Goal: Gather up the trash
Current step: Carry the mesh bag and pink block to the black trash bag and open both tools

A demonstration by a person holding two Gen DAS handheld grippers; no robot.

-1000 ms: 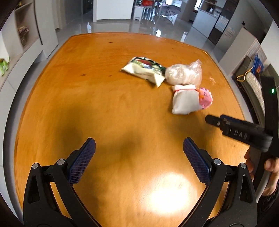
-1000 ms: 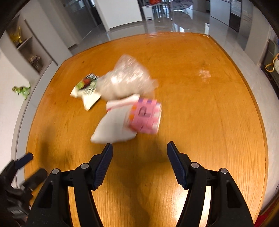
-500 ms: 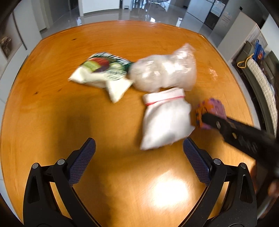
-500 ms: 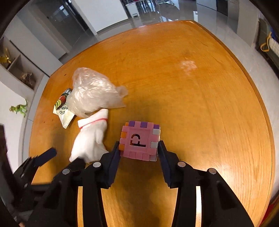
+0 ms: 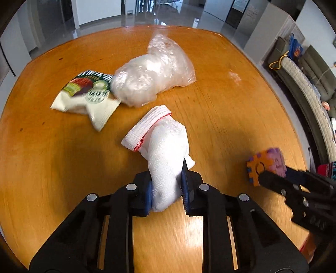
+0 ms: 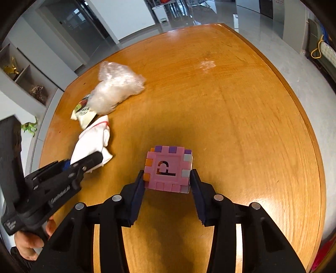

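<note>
My left gripper (image 5: 167, 184) is shut on a white cloth glove with a red-stitched cuff (image 5: 163, 145), gripping its near end on the orange wooden table (image 5: 52, 159). My right gripper (image 6: 168, 178) is shut on a pink foam puzzle cube (image 6: 169, 169), which shows at the right in the left wrist view (image 5: 265, 166). A crumpled clear plastic bag (image 5: 151, 71) and a white-and-green snack wrapper (image 5: 88, 94) lie on the table beyond the glove. The right wrist view shows the glove (image 6: 90, 145), the bag (image 6: 115, 88) and the left gripper (image 6: 84, 163) at the left.
The table's right edge (image 5: 294, 117) drops to a floor with a sofa (image 5: 308, 88). White shelves with ornaments (image 6: 25, 79) stand past the table's left side. A tiled hallway (image 6: 189, 12) lies beyond the far edge.
My left gripper moved forward and shut on the white glove. My right gripper shut on the pink cube and has drawn it to the right, away from the glove.
</note>
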